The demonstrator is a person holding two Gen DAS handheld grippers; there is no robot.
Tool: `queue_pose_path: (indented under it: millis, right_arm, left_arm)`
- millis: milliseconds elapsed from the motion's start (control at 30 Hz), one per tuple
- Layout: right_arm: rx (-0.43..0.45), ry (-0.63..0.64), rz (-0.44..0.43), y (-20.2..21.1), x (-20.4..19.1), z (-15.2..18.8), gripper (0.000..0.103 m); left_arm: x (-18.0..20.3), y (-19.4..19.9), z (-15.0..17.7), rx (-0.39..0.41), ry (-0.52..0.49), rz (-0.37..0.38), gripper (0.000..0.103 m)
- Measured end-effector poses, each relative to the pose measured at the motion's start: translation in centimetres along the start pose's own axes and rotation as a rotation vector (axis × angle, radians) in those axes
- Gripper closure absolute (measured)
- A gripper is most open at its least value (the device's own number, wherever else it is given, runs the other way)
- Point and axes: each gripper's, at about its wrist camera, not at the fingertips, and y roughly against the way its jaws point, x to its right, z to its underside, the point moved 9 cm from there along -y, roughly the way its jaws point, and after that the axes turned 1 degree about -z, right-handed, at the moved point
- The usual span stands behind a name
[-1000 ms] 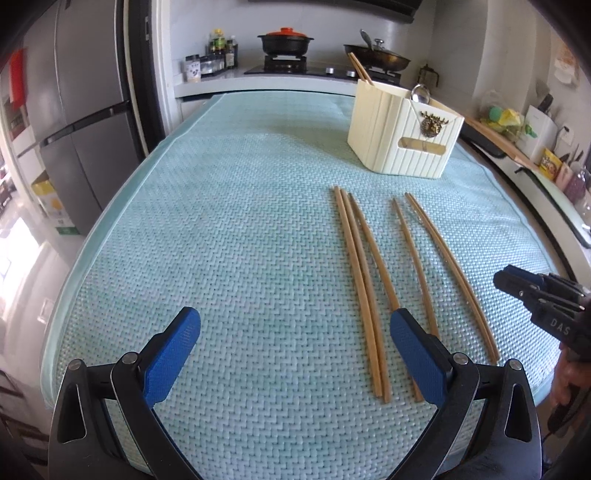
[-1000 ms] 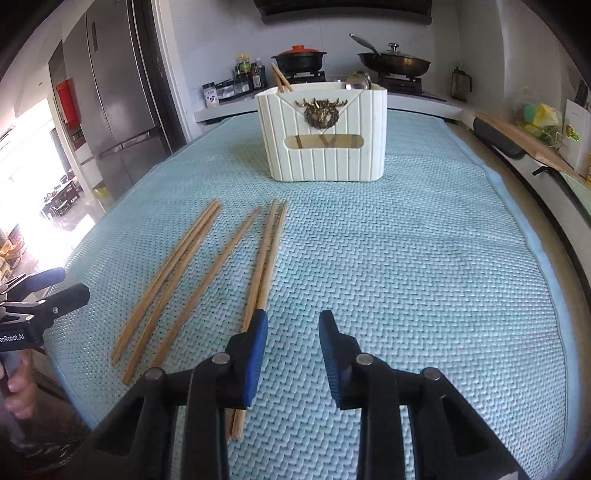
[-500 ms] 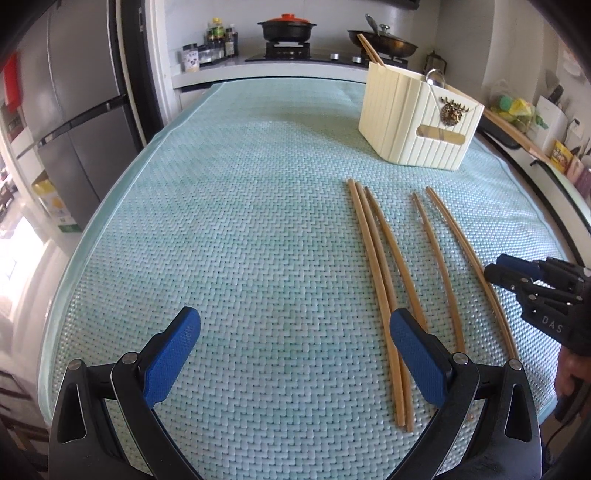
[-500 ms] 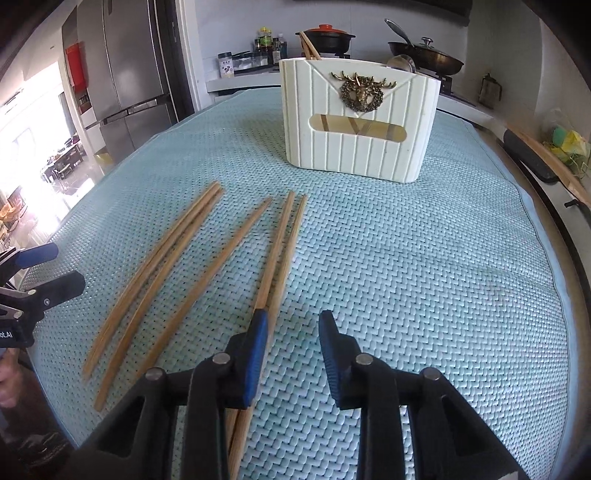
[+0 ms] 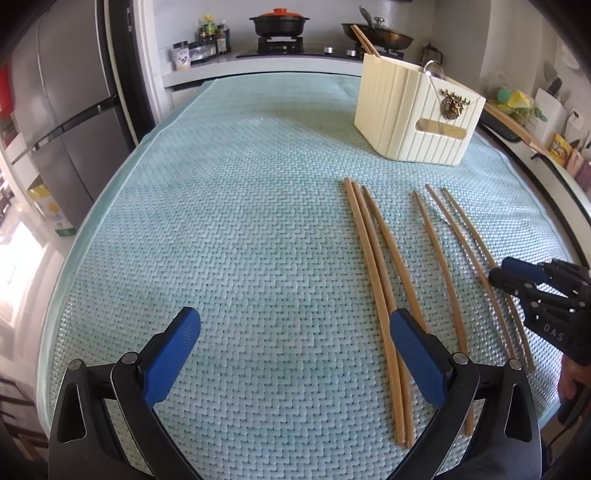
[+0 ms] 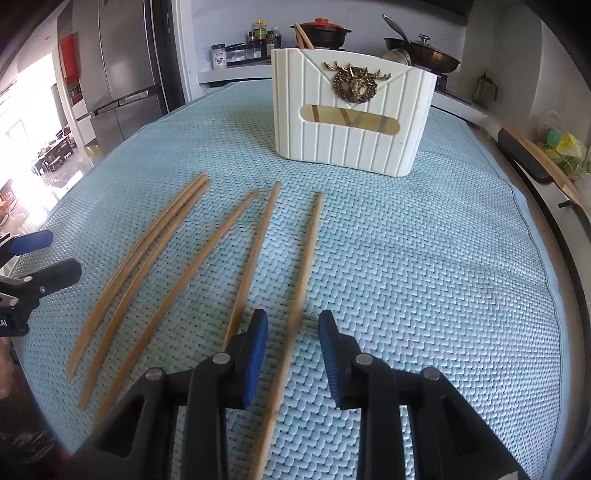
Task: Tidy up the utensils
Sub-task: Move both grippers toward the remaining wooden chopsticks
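Note:
Several wooden chopsticks (image 5: 373, 266) lie side by side on the pale green woven mat (image 5: 229, 236). A cream ribbed utensil holder (image 6: 351, 110) with a brass deer emblem stands behind them; chopsticks and a spoon stick out of it. In the right wrist view, my right gripper (image 6: 293, 325) is low over the mat. The rightmost chopstick (image 6: 306, 254) runs between its blue pads with gaps on both sides. My left gripper (image 5: 293, 326) stands wide open and holds nothing; its right finger is over the near ends of the left group of chopsticks. Each gripper shows in the other's view: right gripper (image 5: 517, 275), left gripper (image 6: 37, 254).
A steel fridge (image 5: 62, 122) stands to the left, beyond the mat's edge. Behind the table, a counter carries a black pot (image 5: 277, 24), a wok (image 5: 380, 35) and seasoning bottles. A side counter with a wooden board (image 6: 543, 162) runs along the right.
My right gripper has shifted so that the rightmost chopstick now lies between its pads, and that chopstick sits apart from its neighbour. Both grippers have crept forward toward the holder.

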Motion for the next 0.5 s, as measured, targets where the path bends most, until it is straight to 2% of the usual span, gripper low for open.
queue_pose_path:
  millis: [167, 500]
  right_arm:
    - [0.004, -0.019, -0.001, 0.3, 0.6, 0.2, 0.074]
    - [0.021, -0.028, 0.007, 1.0, 1.1, 0.2, 0.074]
  left_arm:
    - [0.8, -0.8, -0.6, -0.007, -0.013, 0.003, 0.001]
    - [0.9, -2.5, -0.3, -0.034, -0.069, -0.074, 0.000]
